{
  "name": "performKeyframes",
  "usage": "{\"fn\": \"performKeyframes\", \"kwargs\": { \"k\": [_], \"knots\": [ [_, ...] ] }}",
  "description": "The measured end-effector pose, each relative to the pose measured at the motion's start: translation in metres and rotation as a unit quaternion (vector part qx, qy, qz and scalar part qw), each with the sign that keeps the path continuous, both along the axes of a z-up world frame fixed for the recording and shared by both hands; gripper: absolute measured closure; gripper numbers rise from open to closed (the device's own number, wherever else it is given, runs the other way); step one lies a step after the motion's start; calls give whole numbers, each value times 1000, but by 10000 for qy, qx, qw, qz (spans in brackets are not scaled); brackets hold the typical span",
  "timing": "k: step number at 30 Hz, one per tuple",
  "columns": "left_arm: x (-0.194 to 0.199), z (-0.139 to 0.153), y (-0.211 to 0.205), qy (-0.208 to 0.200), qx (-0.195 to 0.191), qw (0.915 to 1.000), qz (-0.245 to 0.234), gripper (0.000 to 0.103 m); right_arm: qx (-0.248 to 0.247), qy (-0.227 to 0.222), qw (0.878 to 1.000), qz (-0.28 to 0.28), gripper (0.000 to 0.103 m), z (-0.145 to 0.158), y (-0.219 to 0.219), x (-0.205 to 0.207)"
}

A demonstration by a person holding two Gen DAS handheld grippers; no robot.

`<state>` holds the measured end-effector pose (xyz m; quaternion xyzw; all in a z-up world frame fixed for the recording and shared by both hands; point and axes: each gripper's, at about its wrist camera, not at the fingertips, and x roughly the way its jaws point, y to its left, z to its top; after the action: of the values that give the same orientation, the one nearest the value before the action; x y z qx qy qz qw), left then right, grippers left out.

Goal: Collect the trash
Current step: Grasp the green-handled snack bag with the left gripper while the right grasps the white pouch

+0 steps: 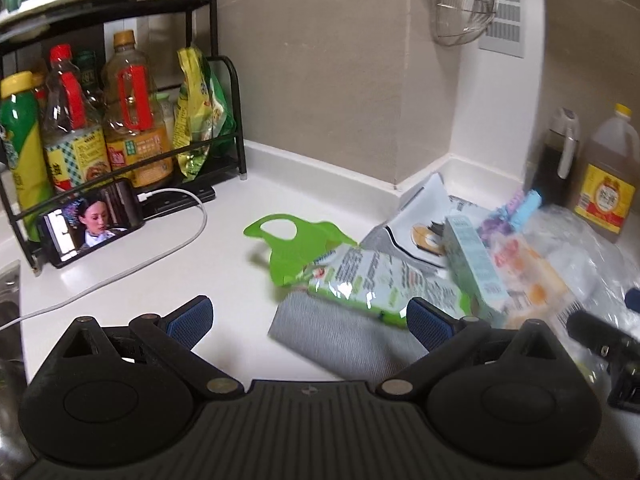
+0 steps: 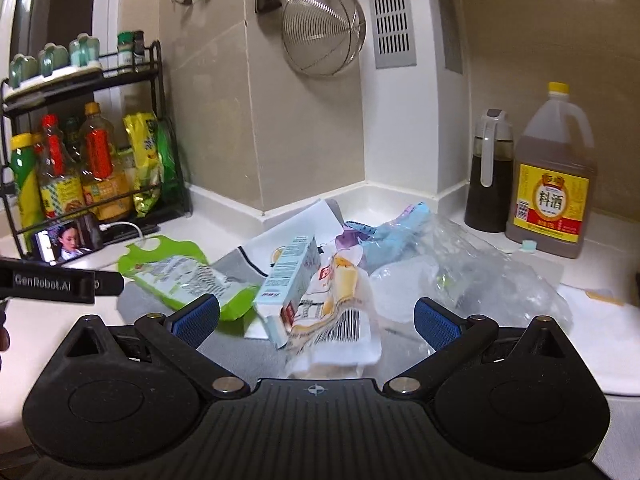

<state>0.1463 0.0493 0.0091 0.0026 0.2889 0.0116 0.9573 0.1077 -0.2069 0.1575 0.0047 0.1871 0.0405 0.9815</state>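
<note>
- The trash lies in a loose heap on the white counter [image 2: 600,344], in the corner where the tiled wall juts out; take the pale blue carton [image 2: 290,280] as the landmark.
- The carton leans tilted in the middle of the heap, resting against a white-and-yellow wrapper [image 2: 340,316] with a barcode, just to its right.
- Left of the carton lies a green packet [image 2: 188,280] with a punched handle, on top of a grey cloth [image 1: 340,332].
- Behind the carton sits a white paper bag [image 2: 296,224]; to the right and behind it, a light blue wrapper [image 2: 396,232] and crumpled clear plastic [image 2: 480,276].
- The left gripper [image 1: 308,318] hovers low over the cloth, left of the carton, jaws wide apart and holding nothing.
- The right gripper [image 2: 316,320] faces the carton and the barcode wrapper, which show between its fingers (whether it touches them I cannot tell); its jaws are likewise spread.
- Far right of the carton stand a dark dispenser bottle [image 2: 490,172] and a jug of cooking wine [image 2: 552,176].
- Far left, a phone [image 2: 68,240] showing video leans at the foot of a black rack [image 2: 156,128] of bottles.
</note>
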Motion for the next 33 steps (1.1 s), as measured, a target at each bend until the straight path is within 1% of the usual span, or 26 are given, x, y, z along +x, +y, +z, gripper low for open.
{"fn": "performKeyframes", "kwargs": {
  "k": [3,7,10,14,19,20,21,22,23,24,25,26,27,29,30,31,33],
  "knots": [
    [25,-5,3,91,-100,9999,43,0,-124,120,9998,-32,0,-7,1,19],
    [54,-14,6,201,-78,9997,75,0,-342,245,9991,-11,0,-17,1,37],
    [73,-19,8,355,-197,9992,7,0,-449,353,9982,154,0,-24,1,43],
    [90,-25,6,388,-297,9988,-20,0,-483,525,9970,302,0,-32,0,52],
    [112,-28,2,519,-475,9975,-77,0,-348,642,9965,415,0,-32,0,60],
    [115,-27,1,518,-546,9971,-77,0,-326,605,9966,459,1,-32,1,60],
    [117,-27,2,523,-626,9966,-72,2,-312,570,9966,502,6,-31,1,58],
    [119,-26,4,542,-709,9960,-38,6,-309,567,9964,551,12,-31,2,57],
    [119,-25,6,574,-781,9953,2,22,-321,608,9958,602,22,-32,2,57],
    [119,-24,8,663,-817,9944,-43,40,-334,624,9955,626,27,-32,3,56],
    [120,-23,9,775,-849,9932,-179,50,-317,613,9954,663,33,-33,2,55],
    [119,-22,11,847,-917,9918,-280,71,-290,608,9953,693,48,-34,1,53],
    [115,-20,13,863,-993,9908,-314,87,-233,600,9955,703,49,-34,0,51],
    [106,-14,18,784,-1019,9912,-314,89,-167,503,9962,687,51,-31,-3,44],
    [100,-10,21,712,-1030,9916,-325,102,-199,406,9968,661,54,-29,-2,40],
    [95,-7,24,667,-1055,9916,-344,103,-252,288,9973,627,57,-25,-2,36],
    [84,-1,31,653,-1175,9902,-384,103,-281,70,9980,564,59,-17,-2,25]
  ]
}}
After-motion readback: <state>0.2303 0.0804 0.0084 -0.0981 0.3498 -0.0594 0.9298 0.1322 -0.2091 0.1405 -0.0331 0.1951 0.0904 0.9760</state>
